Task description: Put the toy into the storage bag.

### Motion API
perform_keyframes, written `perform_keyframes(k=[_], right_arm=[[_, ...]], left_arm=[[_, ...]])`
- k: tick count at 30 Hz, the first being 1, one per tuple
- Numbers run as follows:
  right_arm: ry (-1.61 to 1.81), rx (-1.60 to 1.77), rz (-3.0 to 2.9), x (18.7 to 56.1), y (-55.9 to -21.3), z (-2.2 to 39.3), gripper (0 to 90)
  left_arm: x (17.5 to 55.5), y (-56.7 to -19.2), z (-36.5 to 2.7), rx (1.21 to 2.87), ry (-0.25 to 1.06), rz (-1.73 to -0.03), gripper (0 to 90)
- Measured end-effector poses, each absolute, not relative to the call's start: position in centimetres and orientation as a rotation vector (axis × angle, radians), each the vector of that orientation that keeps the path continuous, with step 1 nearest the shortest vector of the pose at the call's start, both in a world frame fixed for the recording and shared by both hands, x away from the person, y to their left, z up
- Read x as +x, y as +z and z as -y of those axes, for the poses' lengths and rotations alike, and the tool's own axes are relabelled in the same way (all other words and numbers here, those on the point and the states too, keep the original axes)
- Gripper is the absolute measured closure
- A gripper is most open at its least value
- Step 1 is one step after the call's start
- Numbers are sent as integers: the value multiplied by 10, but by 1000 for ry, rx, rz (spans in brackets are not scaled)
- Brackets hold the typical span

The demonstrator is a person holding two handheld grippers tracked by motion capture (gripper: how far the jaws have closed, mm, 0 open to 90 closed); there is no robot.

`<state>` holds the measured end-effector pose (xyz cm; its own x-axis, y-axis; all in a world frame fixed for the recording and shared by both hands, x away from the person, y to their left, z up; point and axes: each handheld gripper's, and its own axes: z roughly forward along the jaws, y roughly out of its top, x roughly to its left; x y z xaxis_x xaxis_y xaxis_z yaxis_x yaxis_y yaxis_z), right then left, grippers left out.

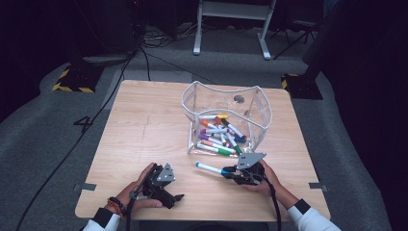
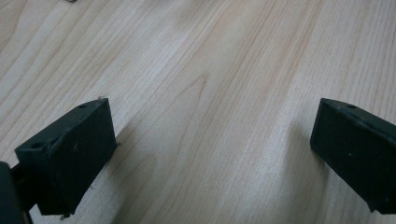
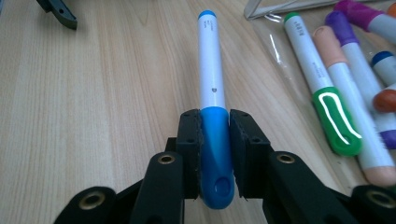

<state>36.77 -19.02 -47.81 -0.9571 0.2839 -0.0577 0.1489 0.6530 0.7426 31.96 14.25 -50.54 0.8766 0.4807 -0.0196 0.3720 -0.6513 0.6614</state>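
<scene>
Right gripper (image 3: 215,140): black jaws clamped tight on the blue cap of a marker (image 3: 212,84), pads pressed flat against both sides. The marker is a smooth round white barrel with a small blue end plug, pointing away toward 12 o'clock in the right gripper view. In the high view the same marker (image 1: 210,168) sticks out toward 9 o'clock from the right gripper (image 1: 230,172), low over the table (image 1: 144,125), near its front edge at about 5 o'clock.

Left gripper (image 1: 177,198): at 7 o'clock on the table, jaws spread wide, nothing between them, bare wood under them in its own view.

Table: pale wood-grain top, matte, with rounded corners.

Just beyond the held marker, at 12 o'clock from it, sits a clear soft plastic pouch (image 1: 262,103) with white piping, its mouth gaping open. Inside lies a loose heap of markers (image 1: 219,137), with green, purple, orange, blue and pink caps. The pouch's near rim lies between the held marker and the heap.
</scene>
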Motion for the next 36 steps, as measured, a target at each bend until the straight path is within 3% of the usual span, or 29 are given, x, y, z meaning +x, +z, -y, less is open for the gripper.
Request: perform_keyframes(k=[25, 36], right_arm=[[1275, 290, -2657, 364, -421, 215, 751], [1279, 258, -2550, 366, -368, 231, 751]], left_arm=[[322, -506, -141, 2347, 204, -616, 3], [322, -506, -141, 2347, 204, -617, 3]])
